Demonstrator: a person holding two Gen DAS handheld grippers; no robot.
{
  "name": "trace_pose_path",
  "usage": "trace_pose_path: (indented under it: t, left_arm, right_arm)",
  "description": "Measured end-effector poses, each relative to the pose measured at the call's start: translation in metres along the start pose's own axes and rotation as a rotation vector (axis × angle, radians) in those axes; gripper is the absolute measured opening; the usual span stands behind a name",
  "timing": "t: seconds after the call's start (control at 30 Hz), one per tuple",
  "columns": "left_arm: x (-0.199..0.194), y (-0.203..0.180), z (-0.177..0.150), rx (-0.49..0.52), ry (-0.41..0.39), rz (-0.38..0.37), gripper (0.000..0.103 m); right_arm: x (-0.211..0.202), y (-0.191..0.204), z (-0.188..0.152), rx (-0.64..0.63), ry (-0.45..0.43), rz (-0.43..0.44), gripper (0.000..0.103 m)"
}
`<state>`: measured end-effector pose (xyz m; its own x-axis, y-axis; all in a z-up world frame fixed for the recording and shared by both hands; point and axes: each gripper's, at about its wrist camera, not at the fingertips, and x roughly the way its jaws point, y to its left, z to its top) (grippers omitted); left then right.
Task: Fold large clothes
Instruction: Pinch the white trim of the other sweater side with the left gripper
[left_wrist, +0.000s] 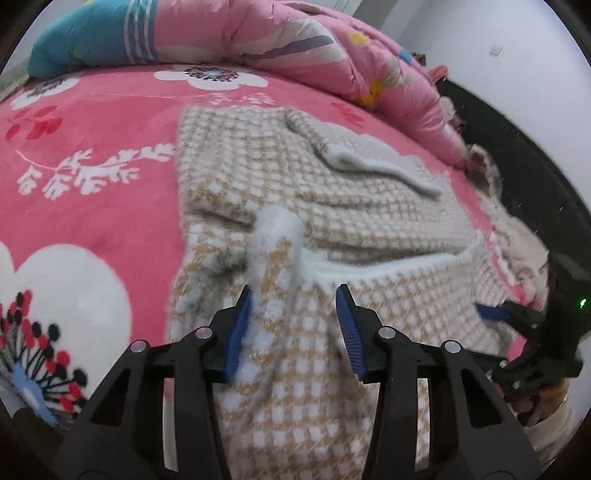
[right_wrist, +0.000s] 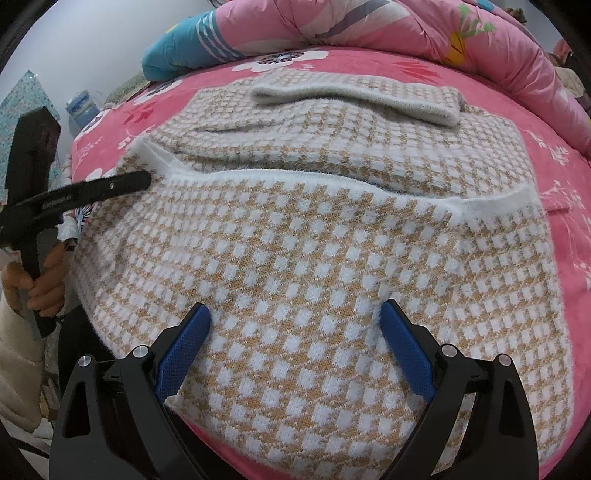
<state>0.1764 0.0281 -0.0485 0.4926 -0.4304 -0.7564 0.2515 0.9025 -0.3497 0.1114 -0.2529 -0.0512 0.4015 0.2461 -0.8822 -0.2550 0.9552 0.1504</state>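
Note:
A tan-and-white checked knit sweater lies partly folded on the pink floral bedspread, with a sleeve laid across its far part. My left gripper is at the sweater's left side, by the white trim. A raised ridge of knit stands between its blue pads, and the jaws are part-way apart, not clamped. From the right wrist view its black finger rests at the trim's corner. My right gripper stands wide open over the near hem, with flat knit under it. The left wrist view shows its blue pad.
A pink quilt and a blue pillow are heaped along the bed's far side. A person's hand holds the left gripper's handle off the bed's left edge. A dark floor strip lies beyond the bed's right edge.

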Motion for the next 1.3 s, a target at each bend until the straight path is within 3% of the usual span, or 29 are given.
trace_pose_path:
  t: [0.1, 0.23, 0.4, 0.63, 0.93, 1.3]
  left_arm:
    - [0.01, -0.008, -0.005, 0.038, 0.065, 0.155, 0.043]
    - [0.013, -0.029, -0.008, 0.093, 0.075, 0.296, 0.044]
    - [0.015, -0.043, -0.015, 0.088, 0.057, 0.391, 0.044]
    - [0.012, -0.046, -0.018, 0.064, 0.046, 0.417, 0.044]
    - [0.015, -0.048, -0.018, 0.05, 0.043, 0.428, 0.044]
    - [0.014, -0.049, -0.017, 0.055, 0.041, 0.437, 0.044]
  right_arm:
    - [0.001, 0.0, 0.0, 0.0, 0.0, 0.001, 0.091]
    - [0.0, 0.0, 0.0, 0.002, 0.0, -0.002, 0.091]
    - [-0.011, 0.001, 0.002, -0.002, -0.025, -0.006, 0.091]
    - [-0.02, 0.002, 0.006, 0.002, -0.053, -0.033, 0.091]
    - [0.0, -0.004, 0.006, 0.029, 0.007, -0.025, 0.091]
    - [-0.03, -0.053, 0.023, 0.112, -0.082, -0.139, 0.091]
